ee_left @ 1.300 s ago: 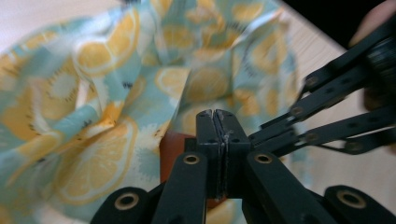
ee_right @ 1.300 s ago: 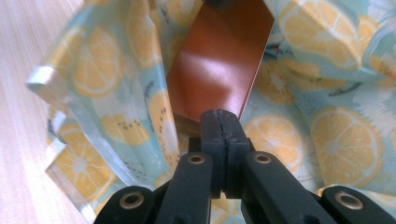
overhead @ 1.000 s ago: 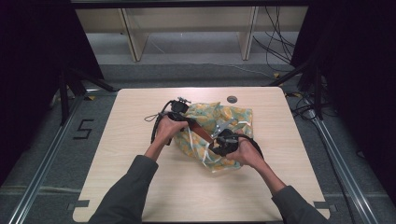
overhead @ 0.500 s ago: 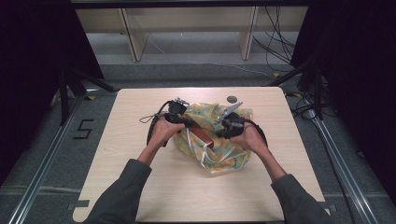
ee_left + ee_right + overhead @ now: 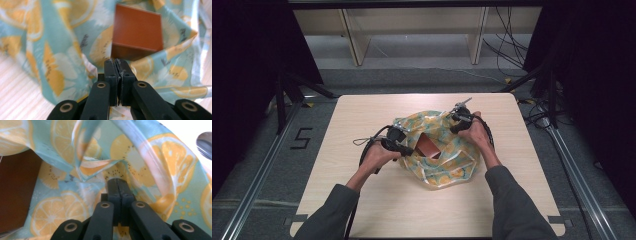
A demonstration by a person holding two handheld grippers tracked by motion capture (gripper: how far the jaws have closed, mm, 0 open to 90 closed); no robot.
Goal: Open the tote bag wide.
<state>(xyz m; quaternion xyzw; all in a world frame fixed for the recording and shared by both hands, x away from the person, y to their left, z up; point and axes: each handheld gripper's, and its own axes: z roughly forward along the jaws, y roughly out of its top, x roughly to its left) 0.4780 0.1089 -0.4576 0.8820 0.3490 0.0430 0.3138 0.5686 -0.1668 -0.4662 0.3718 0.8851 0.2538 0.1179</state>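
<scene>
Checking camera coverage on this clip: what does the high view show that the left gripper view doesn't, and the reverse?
High view: the whole table, both forearms, the right gripper at the fruit-print cloth's far edge. Left gripper view: the left gripper with jaws pressed together on a fold of the cloth, close up. Both: the cloth and the brown box inside it.

One light wooden table (image 5: 362, 200) is carrying every item. One fruit-print bag (image 5: 447, 165), patterned in teal with orange slices, is lying open on it. One reddish-brown box (image 5: 430, 146) is sitting inside that bag. Two hand-held grippers are working at the bag: one left gripper (image 5: 408, 149) and one right gripper (image 5: 454, 118). Two hands are holding them, one left hand (image 5: 377, 156) and one right hand (image 5: 476, 135).
</scene>
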